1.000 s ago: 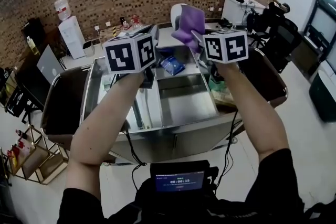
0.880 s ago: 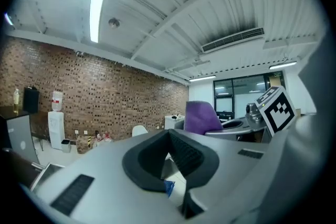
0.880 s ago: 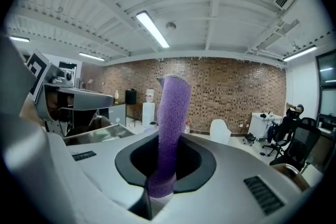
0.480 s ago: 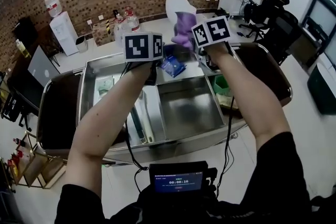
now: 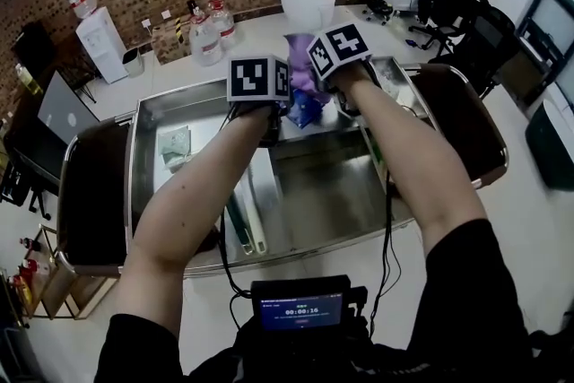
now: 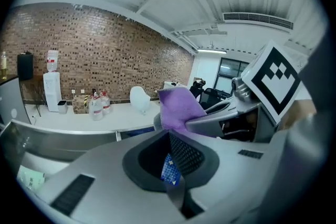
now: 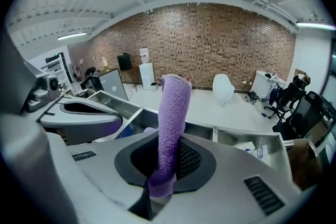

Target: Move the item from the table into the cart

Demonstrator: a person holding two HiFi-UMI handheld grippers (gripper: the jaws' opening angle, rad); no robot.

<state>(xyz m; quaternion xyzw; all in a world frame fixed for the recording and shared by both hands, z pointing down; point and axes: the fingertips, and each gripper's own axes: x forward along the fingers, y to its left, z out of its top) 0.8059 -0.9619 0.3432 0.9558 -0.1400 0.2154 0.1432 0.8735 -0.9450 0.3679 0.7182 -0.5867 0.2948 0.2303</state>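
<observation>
A purple cloth (image 5: 299,72) hangs over the far middle of the steel cart (image 5: 134,159), just above a blue packet (image 5: 303,109) lying in a far compartment. My right gripper (image 7: 165,165) is shut on the cloth (image 7: 173,113), which stands up out of the jaws; its marker cube (image 5: 339,51) shows in the head view. My left gripper (image 6: 170,165) is close on the cloth's left, shut, with nothing between its pads. Past it I see the purple cloth (image 6: 178,110) and the blue packet (image 6: 169,168). Its marker cube (image 5: 258,78) hides its tips in the head view.
The cart has several steel compartments; a pale green packet (image 5: 175,143) lies at the left and long pale items (image 5: 247,224) near the front. Dark bags (image 5: 90,193) hang at both ends. Beyond is a white table (image 5: 260,36) with bottles (image 5: 204,36) and a white rounded object (image 5: 307,0).
Both grippers have gone forward and down, from high above the cart to just over its far compartments. The purple cloth went with the right gripper and now hangs close above the blue packet.
</observation>
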